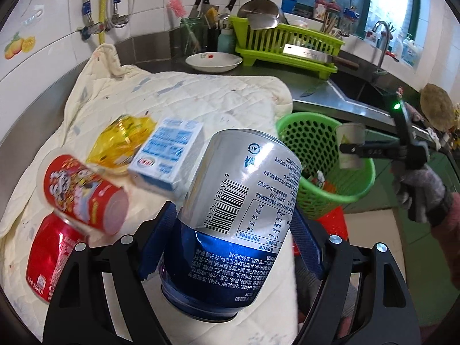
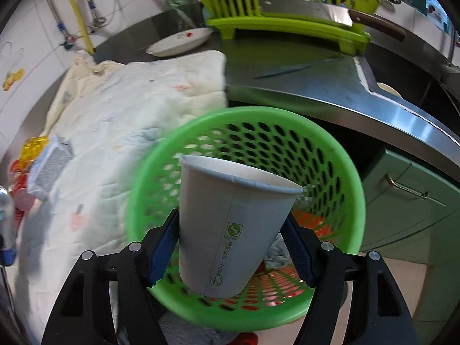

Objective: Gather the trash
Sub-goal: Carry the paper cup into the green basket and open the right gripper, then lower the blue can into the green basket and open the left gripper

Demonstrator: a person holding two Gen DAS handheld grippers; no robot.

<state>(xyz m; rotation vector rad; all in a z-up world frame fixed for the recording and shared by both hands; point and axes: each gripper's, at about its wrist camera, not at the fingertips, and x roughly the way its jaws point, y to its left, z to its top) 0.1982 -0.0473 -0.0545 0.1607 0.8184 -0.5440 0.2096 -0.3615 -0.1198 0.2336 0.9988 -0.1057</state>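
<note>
On the far left, at about nine o'clock in the left wrist view, two red drink cans [image 1: 83, 192] lie on the puffy cream quilted cloth [image 1: 178, 97] that covers the table. Next to them sit a crinkly yellow plastic wrapper [image 1: 120, 141] and a small blue and white milk carton [image 1: 166, 155]. They are trash that is not yet picked up.

In the middle, the left gripper [image 1: 230, 241] has its jaws pressed on the sides of a silver and blue metal can [image 1: 233, 215], lifted off the cloth so it can go in the bin.

At three o'clock stands the round green plastic basket with holes [image 1: 359, 184], beside the table edge, with some scraps already inside.

The right gripper [image 2: 230, 250] holds a white paper cup [image 2: 230, 230] between its jaws. The cup hangs right above the basket, so I think it is ready to drop in.
</note>
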